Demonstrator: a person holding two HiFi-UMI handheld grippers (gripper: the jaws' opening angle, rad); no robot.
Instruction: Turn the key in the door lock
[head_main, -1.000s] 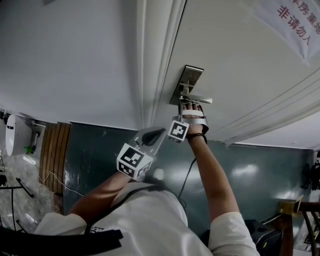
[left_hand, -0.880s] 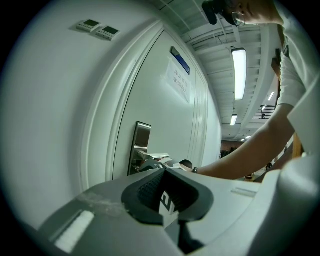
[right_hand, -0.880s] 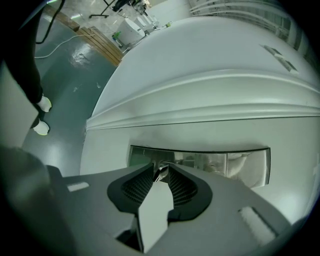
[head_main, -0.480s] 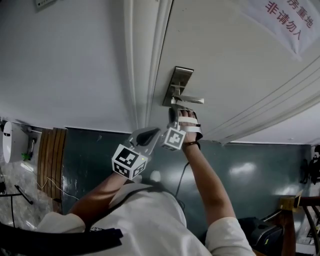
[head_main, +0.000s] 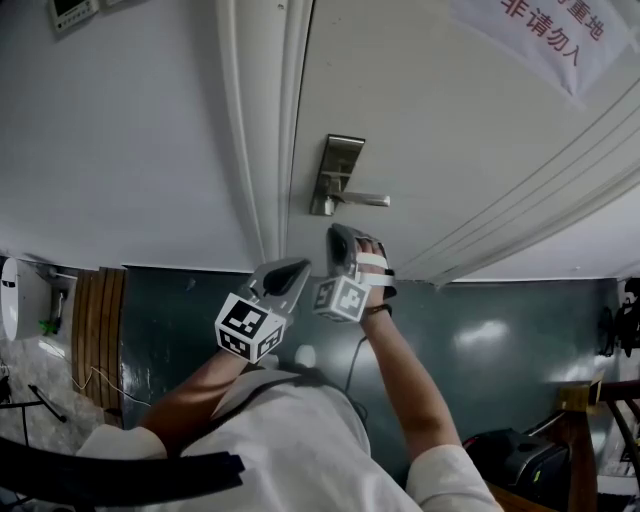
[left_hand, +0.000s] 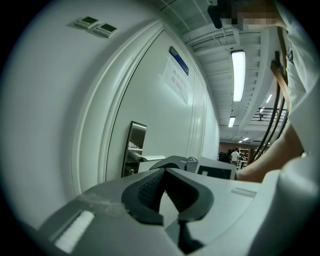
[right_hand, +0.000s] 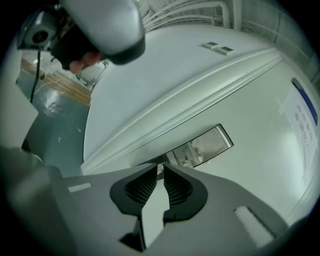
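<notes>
Under the shiny steel lock plate (head_main: 338, 165), at 6 o'clock, the right gripper's (head_main: 338, 234) empty fingers have just been closing to a thin gap; aim higher.

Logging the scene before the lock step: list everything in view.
door: one, white, right of the frame
frame: one, white moulding
wall: white, left of frame
lock plate: one, silver, at the door's frame-side edge
handle: one, silver, on the plate, pointing away from the frame
sign: one, white with red print, high on door
panels: two, white, high on wall
floor: dark green-grey
slats: brown wood, by the wall
shirt: white, the person's
left gripper: grey, shut, empty
right gripper: grey, below the handle, clear of it; jaws just closing, narrow gap, nothing held
</notes>
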